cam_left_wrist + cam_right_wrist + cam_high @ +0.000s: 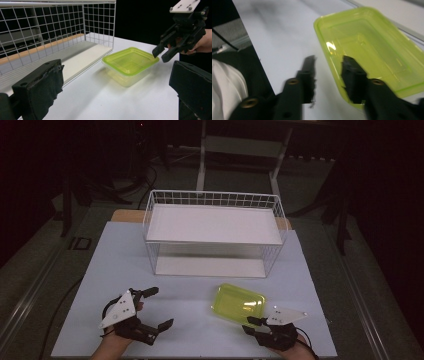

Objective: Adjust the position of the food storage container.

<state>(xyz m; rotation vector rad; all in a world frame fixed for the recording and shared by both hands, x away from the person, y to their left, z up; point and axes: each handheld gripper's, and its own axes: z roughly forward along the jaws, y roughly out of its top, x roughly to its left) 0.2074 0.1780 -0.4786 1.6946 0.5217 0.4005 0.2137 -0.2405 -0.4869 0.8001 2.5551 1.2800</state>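
Observation:
A translucent yellow-green lidded container [239, 302] [130, 61] [372, 42] rests on the white table [125, 265], in front of the wire rack. My right gripper [250, 323] [160, 54] [328, 60] sits at its near right corner, tilted down. One jaw is outside the wall and the other over the lid, so the rim lies between them; a gap shows and the pads do not press. My left gripper [160, 306] [116, 67] lies low at the table's front left, wide open and facing the container, with nothing between its fingers.
A white wire rack [215, 198] [50, 25] with an upper shelf board and a lower board stands at the back middle of the table. Dark floor and stand legs surround the table. A person's hands hold both grippers at the front edge.

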